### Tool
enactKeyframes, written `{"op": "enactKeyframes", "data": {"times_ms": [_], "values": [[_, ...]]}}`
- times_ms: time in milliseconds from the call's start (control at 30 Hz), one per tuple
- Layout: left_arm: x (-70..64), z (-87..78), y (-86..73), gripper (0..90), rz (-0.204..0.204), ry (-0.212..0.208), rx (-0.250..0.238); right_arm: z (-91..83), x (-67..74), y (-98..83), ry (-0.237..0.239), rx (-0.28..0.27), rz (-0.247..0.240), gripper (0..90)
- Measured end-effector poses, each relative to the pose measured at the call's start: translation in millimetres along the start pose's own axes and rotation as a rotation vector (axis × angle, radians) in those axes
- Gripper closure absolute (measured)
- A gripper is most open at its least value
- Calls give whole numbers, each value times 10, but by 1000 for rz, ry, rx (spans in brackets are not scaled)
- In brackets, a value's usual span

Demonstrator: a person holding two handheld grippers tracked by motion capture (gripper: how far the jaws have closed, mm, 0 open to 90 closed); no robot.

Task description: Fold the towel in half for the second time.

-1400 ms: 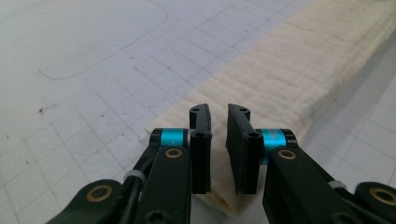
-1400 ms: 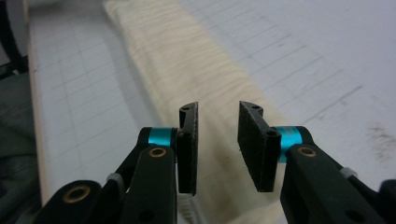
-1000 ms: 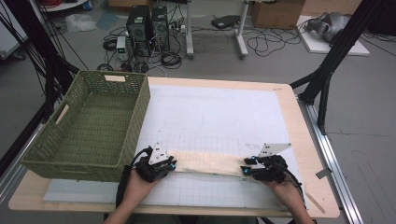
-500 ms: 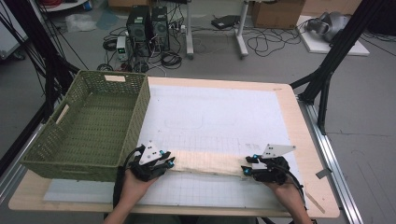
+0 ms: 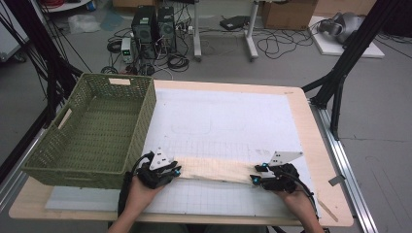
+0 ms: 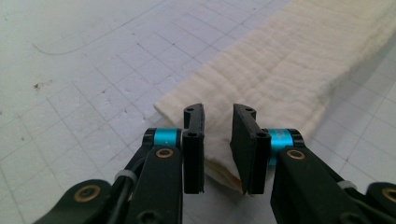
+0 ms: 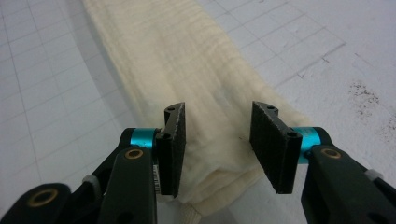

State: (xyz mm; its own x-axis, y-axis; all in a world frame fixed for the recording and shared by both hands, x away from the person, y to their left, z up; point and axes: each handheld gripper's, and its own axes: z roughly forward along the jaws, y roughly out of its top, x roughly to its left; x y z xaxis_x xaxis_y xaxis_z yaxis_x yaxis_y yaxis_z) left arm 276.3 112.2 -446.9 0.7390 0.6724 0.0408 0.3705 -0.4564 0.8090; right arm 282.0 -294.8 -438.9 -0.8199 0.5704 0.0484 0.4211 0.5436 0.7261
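Nothing shifted; green basket [image 5: 92, 128] stands left of cloth [image 5: 214, 170].

Around your white gridded mat [image 5: 228, 116] on the pale wooden table [image 5: 311, 145]: a green woven rectangular basket [image 5: 97, 126] touching its left edge; beyond its far edge, on the grey floor, two black computer towers [image 5: 154, 24], tangled black cables [image 5: 277, 46] and a brown cardboard box [image 5: 286, 12].
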Motion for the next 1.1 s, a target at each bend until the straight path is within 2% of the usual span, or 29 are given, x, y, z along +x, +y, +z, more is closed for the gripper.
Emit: {"op": "enactKeyframes", "data": {"times_ms": [233, 300, 433, 533, 667, 933, 1100], "values": [[0, -7, 6, 723, 5, 7, -4, -3, -1, -3, 0, -2, -3, 547], [10, -34, 16, 695, -18, 0, -28, -23, 2, 3, 1, -21, 0, 538], [11, -106, 38, 647, -32, 1, -63, -92, -16, 20, -1, -78, 28, 530], [8, -133, 41, 640, -30, 3, -75, -110, -19, 23, -11, -85, 37, 530], [19, -108, 26, 640, -30, 1, -48, -108, -33, 18, -28, -80, 42, 531], [-44, -34, -3, 629, -22, 12, 11, -86, -96, -42, -48, -28, 92, 530], [-56, -32, -1, 619, -24, 21, 0, -52, -100, -54, -39, -8, 108, 524]]}}
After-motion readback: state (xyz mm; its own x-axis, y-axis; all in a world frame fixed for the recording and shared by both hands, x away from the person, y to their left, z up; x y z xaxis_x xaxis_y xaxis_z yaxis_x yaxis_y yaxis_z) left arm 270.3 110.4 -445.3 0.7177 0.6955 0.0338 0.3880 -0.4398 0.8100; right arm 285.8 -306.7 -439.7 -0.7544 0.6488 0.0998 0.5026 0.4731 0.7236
